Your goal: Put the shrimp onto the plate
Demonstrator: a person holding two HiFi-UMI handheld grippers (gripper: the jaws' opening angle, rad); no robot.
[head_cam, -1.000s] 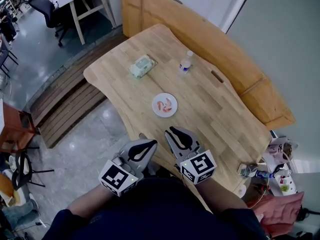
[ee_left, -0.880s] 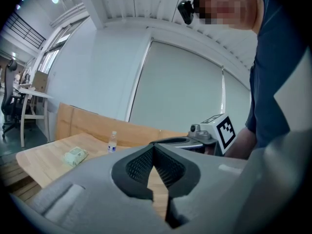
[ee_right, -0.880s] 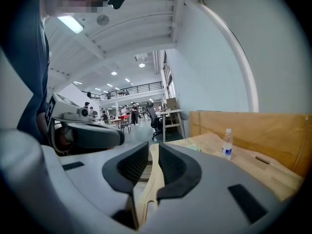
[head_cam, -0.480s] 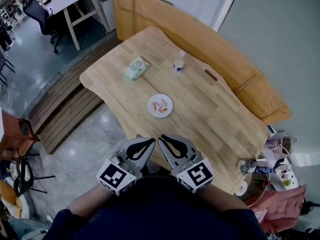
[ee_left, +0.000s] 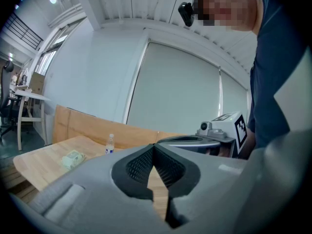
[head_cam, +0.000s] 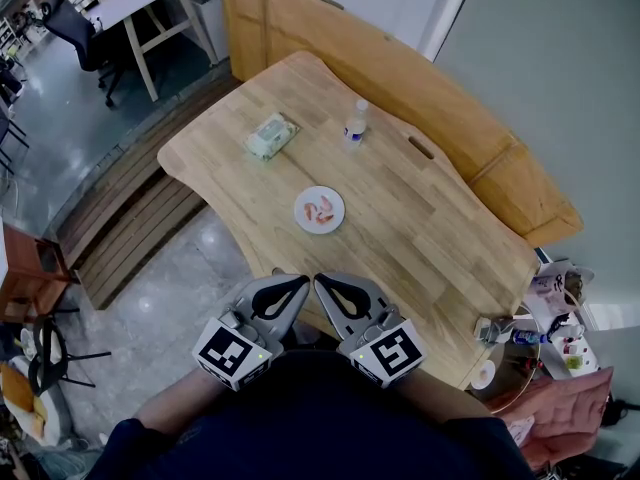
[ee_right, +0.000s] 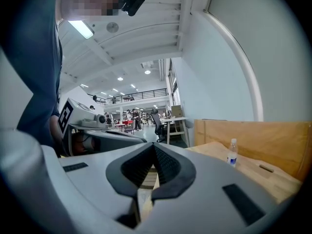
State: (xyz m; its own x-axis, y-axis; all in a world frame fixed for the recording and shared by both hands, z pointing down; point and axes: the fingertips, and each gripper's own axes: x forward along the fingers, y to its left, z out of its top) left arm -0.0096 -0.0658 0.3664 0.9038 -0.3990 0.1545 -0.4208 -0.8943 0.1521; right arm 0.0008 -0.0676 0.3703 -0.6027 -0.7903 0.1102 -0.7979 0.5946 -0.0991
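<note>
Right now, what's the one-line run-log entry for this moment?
shrimp: on plate | left tool: shut, empty, by near table edge | right tool: shut, empty, beside it | task: appears done

Light wooden table (head_cam: pixel 430 223) with a wavy near edge and rounded corners is seen from above. A small white plate (head_cam: pixel 301 208) is set near the middle, toward the near edge. A green pack of wet wipes (head_cam: pixel 269 135) lies flat toward the far left corner. A small clear bottle (head_cam: pixel 355 123) stands upright near the far edge. A short dark slot (head_cam: pixel 420 148) is seen right of the bottle.
</note>
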